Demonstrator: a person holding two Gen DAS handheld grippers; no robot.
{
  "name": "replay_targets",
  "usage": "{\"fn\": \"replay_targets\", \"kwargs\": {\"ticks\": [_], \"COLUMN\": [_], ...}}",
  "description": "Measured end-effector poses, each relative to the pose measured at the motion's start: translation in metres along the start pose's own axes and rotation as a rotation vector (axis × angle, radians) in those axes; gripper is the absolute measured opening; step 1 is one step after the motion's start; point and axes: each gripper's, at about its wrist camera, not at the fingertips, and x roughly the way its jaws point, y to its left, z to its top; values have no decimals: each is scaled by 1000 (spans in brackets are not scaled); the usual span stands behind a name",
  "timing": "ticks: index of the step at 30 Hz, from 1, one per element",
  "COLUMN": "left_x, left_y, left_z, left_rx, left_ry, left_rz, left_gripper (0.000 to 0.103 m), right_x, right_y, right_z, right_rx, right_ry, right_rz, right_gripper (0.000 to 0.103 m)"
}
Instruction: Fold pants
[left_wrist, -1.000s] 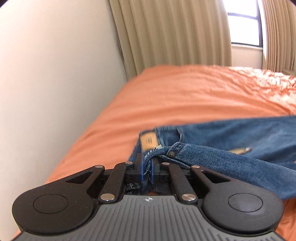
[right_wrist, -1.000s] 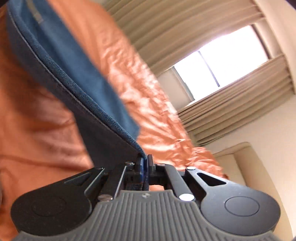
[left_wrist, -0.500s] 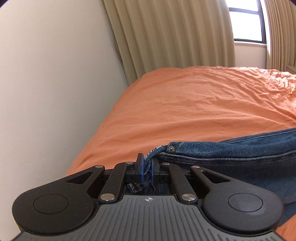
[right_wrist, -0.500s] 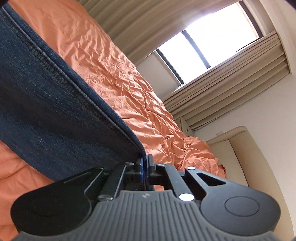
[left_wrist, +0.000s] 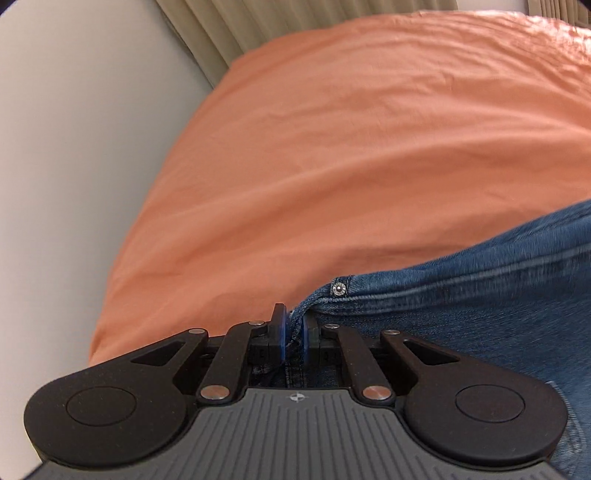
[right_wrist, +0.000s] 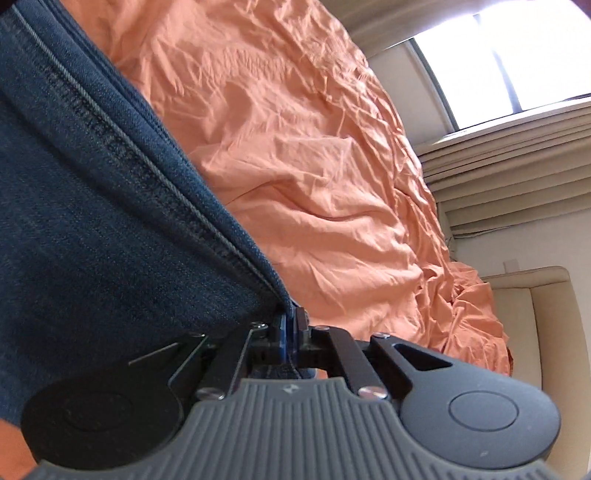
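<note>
**Both tools hold the jeans above the bed**

Left wrist view: the left tool (left_wrist: 293, 334) is closed on the waistband edge of the jeans (left_wrist: 480, 295), just beside the metal rivet (left_wrist: 338, 288). I think this grip keeps the cloth stretched for folding. The denim hangs over the orange bed (left_wrist: 351, 147).

Right wrist view: the right tool (right_wrist: 291, 332) pinches a stitched seam of the jeans (right_wrist: 92, 221), dark blue and taut, above the wrinkled bed (right_wrist: 314, 166).

Both wrist views low and close over the orange bed (left_wrist: 351, 147) — shared ground, right one rolled sideways.
</note>
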Motion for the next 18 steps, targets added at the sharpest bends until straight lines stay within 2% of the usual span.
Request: {"fn": "replay_targets", "kwargs": {"ticks": [4, 7, 11, 13, 18], "left_x": [12, 5, -37, -51, -31], "left_y": [-2, 0, 12, 19, 10], "left_z": [-3, -6, -14, -15, 5], "left_rx": [13, 7, -65, -94, -76], "left_ry": [6, -17, -155, -188, -145], "left_rz": [-11, -6, 24, 23, 45], "left_gripper": [9, 9, 9, 8, 8], "right_x": [21, 19, -18, -24, -6], "right_y": [9, 8, -7, -22, -20], "right_z": [9, 9, -10, -13, 7], "right_rx": [-9, 11, 39, 93, 137], "right_ry": [10, 5, -62, -63, -43], "right_rz": [1, -16, -53, -43, -48], "right_gripper": [0, 0, 0, 0, 0]}}
